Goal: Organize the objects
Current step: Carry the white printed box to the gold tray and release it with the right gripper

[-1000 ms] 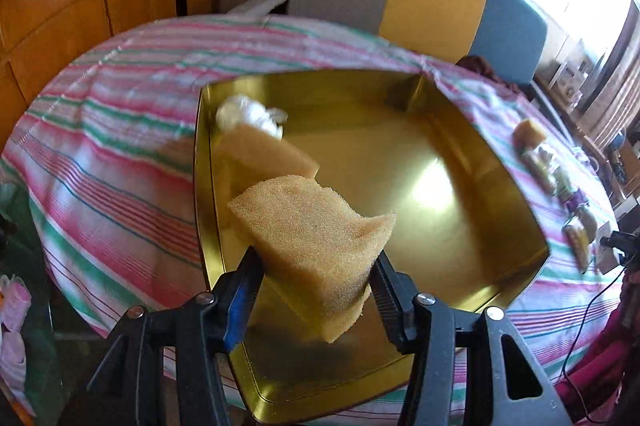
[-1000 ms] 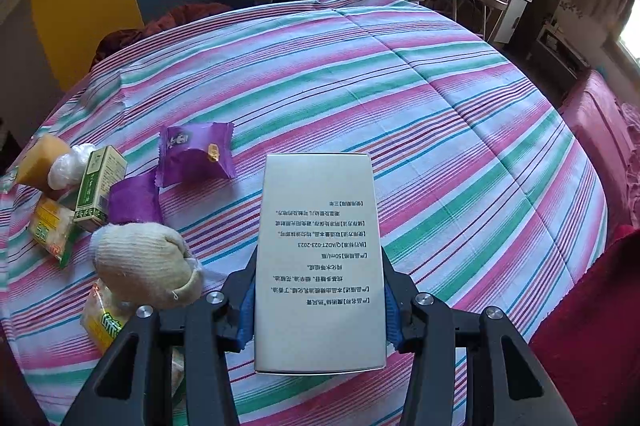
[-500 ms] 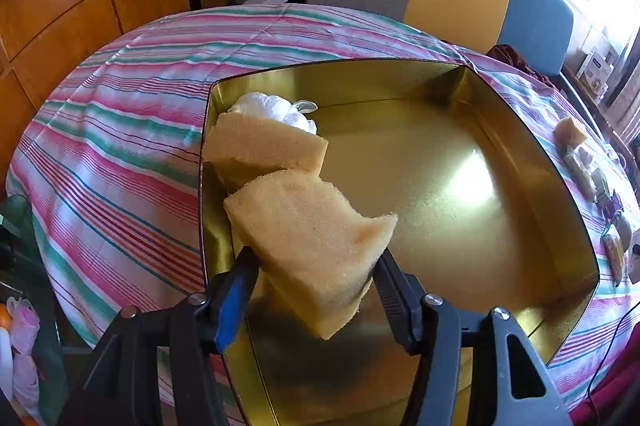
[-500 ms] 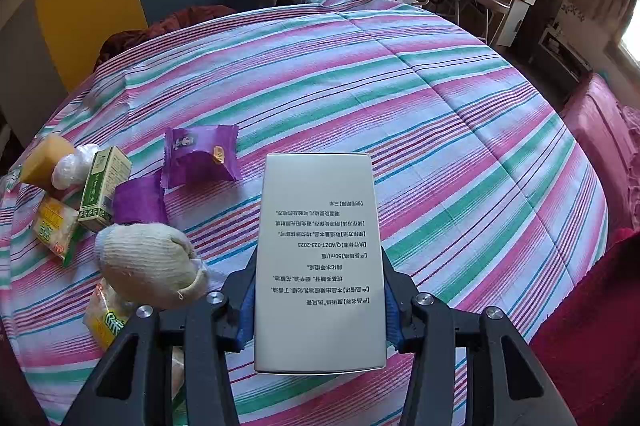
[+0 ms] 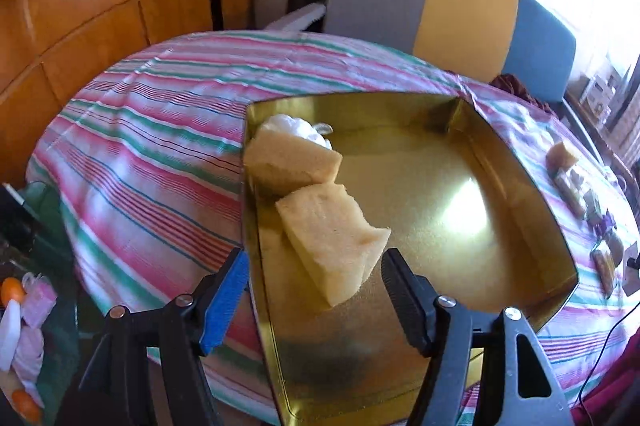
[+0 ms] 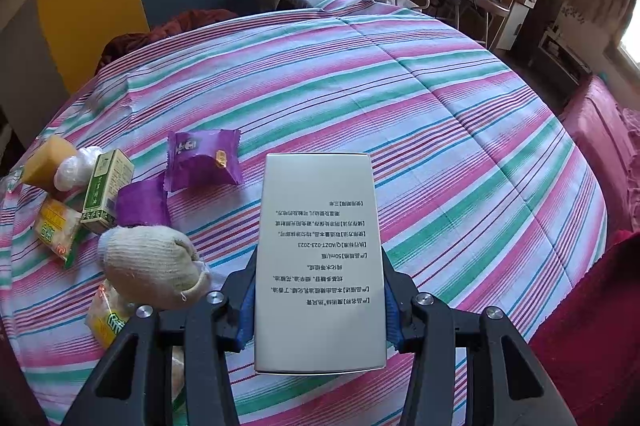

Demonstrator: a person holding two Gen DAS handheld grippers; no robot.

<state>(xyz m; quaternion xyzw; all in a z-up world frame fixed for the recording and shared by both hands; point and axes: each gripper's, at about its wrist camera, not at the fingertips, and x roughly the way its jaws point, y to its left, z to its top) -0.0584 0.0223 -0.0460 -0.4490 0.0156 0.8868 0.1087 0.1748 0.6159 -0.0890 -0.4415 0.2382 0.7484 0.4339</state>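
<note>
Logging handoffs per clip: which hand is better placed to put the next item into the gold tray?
Right. Its tongs are shut on the white box, ready to carry over. The left tongs are open, the sponge lying loose in the gold tray.

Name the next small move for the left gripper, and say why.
Probably draw the left gripper back out of the tray. It is open, and the sponge sits apart from both fingers, beside the other sponge. The right gripper holds the box, due next.
</note>
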